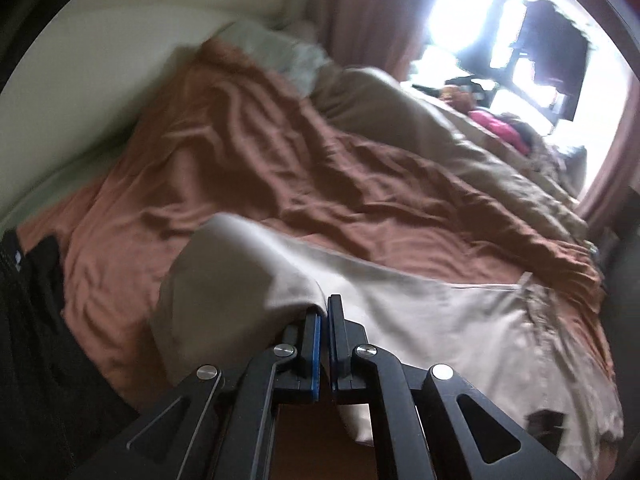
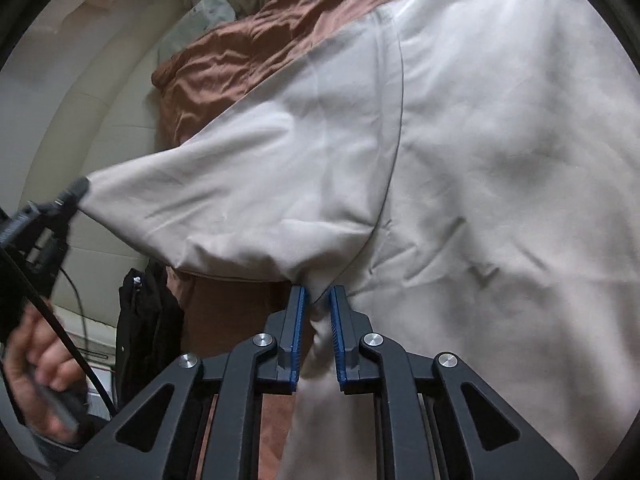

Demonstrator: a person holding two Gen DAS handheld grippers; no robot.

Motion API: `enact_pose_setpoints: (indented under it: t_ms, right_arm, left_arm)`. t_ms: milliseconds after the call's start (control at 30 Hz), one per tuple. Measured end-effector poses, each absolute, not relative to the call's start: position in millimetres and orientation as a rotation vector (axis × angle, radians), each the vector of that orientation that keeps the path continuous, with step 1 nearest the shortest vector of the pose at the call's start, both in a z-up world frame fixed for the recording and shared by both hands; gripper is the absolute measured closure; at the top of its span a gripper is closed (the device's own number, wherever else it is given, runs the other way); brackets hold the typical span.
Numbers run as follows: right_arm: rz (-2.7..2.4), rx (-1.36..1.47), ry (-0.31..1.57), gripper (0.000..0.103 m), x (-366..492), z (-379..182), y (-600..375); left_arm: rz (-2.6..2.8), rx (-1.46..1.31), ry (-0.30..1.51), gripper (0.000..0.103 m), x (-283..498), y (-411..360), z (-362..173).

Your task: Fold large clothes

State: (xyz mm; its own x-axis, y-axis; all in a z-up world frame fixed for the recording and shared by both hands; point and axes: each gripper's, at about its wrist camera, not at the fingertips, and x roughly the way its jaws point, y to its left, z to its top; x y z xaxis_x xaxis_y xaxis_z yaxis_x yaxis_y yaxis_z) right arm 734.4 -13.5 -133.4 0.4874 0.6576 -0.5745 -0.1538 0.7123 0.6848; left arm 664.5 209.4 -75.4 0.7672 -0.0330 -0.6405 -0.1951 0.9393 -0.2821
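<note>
I judge the fold barely begun. My left claw [image 1: 324,312] is clamped on the tip of a sleeve of the pale garment [image 1: 440,312], pulling it up and out to the left over the rust bedspread [image 1: 240,152]. To the right, my right claw [image 2: 318,300] pinches a bunch of the same cloth at the armpit seam, the body spreading far and right across the bed. No layer lies doubled yet. I see no containers.

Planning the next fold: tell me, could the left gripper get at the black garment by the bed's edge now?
Probably not yet: the left gripper is shut on the beige garment, though nothing blocks the black garment.
</note>
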Motion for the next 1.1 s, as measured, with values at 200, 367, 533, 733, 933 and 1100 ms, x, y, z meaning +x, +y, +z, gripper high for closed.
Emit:
enact_pose_setpoints:
  t_ms: [200, 367, 533, 733, 933, 1100]
  right_arm:
    - [0.440, 0.586, 0.842, 0.078, 703.8, -100.5, -61.2]
    - [0.359, 0.615, 0.766, 0.031, 676.4, -90.9, -113.8]
    - [0.272, 0.675, 0.721, 0.031, 648.6, -88.1, -166.1]
    - [0.159, 0.737, 0.700, 0.031, 611.9, -98.0, -204.5]
    - [0.074, 0.775, 0.660, 0.031, 577.3, -85.0, -226.6]
    - [0.037, 0.768, 0.596, 0.031, 554.9, -70.8, -232.2]
  left_arm:
    - [-0.069, -0.294, 0.640, 0.100, 653.1, 151.6, -26.2]
    - [-0.195, -0.238, 0.612, 0.100, 646.1, 99.4, 1.9]
    - [-0.315, -0.172, 0.622, 0.100, 634.5, 44.5, 7.6]
    - [-0.438, -0.123, 0.693, 0.100, 627.6, -9.5, -8.5]
    - [-0.545, -0.102, 0.861, 0.031, 622.4, -53.2, -44.3]
    - [-0.610, -0.115, 0.896, 0.019, 603.0, -51.5, -49.4]
